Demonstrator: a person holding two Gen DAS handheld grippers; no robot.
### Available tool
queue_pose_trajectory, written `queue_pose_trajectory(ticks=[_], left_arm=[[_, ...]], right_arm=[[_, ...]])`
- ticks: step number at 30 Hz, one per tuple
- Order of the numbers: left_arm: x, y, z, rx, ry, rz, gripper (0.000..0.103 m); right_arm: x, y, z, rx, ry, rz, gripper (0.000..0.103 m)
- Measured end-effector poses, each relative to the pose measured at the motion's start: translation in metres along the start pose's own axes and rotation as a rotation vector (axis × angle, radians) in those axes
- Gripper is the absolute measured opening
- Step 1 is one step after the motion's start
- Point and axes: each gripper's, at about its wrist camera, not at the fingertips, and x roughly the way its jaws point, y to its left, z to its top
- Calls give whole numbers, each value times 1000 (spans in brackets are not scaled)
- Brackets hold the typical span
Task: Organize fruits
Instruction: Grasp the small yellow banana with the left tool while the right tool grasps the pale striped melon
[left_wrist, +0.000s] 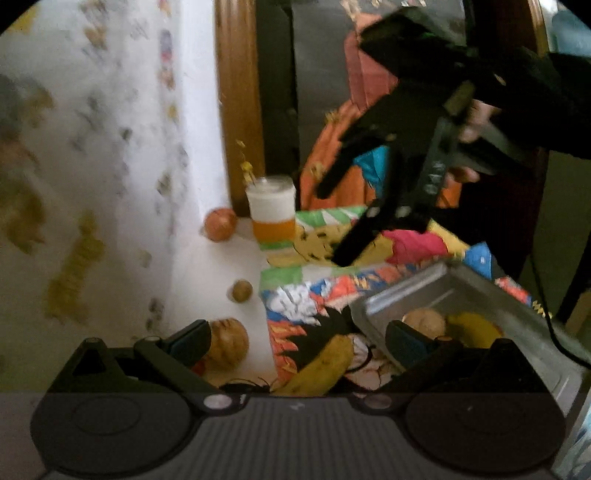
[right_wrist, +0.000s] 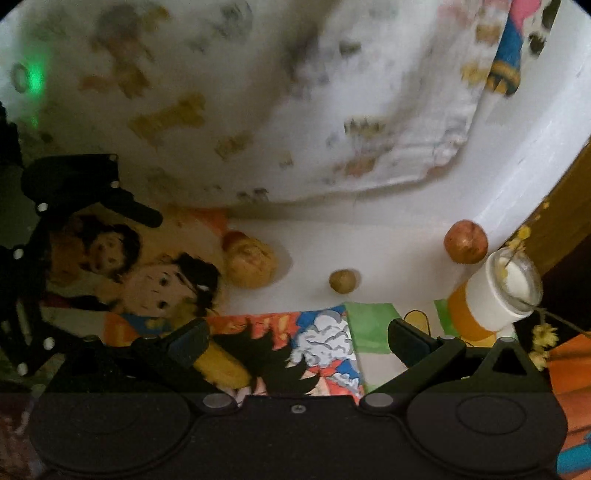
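From the left wrist view, the left gripper (left_wrist: 295, 341) hangs with its fingers wide apart and nothing between them. A banana (left_wrist: 320, 365) lies just below that gap on a bright cartoon-printed cloth (left_wrist: 295, 299). Behind the left finger sits a pale, wrinkled round fruit (left_wrist: 226, 343) on the white surface (left_wrist: 207, 266); farther off lie a small brown fruit (left_wrist: 242, 291) and a reddish apple (left_wrist: 220, 224). Beside the apple stands a white-and-orange cup (left_wrist: 272, 214) holding yellow dried flowers, close against a wooden frame (left_wrist: 238, 103). To the right, a metal tray (left_wrist: 436, 284) rests tilted on the cloth, with a tan round fruit (left_wrist: 424, 322) and a yellow fruit (left_wrist: 474, 328) inside; the right finger partly hides them. The right gripper (left_wrist: 343, 221) reaches across above the cloth, a hand (left_wrist: 476, 125) on its handle, its fingers spread.

From the right wrist view, the right gripper (right_wrist: 295, 341) is open and empty over the cartoon cloth (right_wrist: 325, 339). The banana (right_wrist: 221, 363) peeks out just beside its left finger, partly covered by it. Beyond, well apart on the white surface (right_wrist: 369, 243), sit the wrinkled fruit (right_wrist: 251, 267), the small brown fruit (right_wrist: 343, 281) and the apple (right_wrist: 465, 242). The cup (right_wrist: 498, 291) appears tilted at the right. A patterned white sheet (right_wrist: 258, 110) fills the background, blurred. The left gripper's black body (right_wrist: 74, 192) intrudes at the left edge, over a cloth printed with cartoon faces.
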Motion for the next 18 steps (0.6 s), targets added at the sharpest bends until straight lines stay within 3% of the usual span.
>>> queue_pose_trajectory(ticks=[4, 13, 18], left_arm=[[23, 5, -10, -5, 45, -3, 103], [40, 12, -24, -71, 63, -41, 103], [53, 13, -28, -114, 76, -87, 101]], right_arm=[[27, -13, -2, 34, -7, 42, 102], [67, -21, 4, 46, -24, 168, 102], [80, -27, 8, 191, -47, 261, 102]])
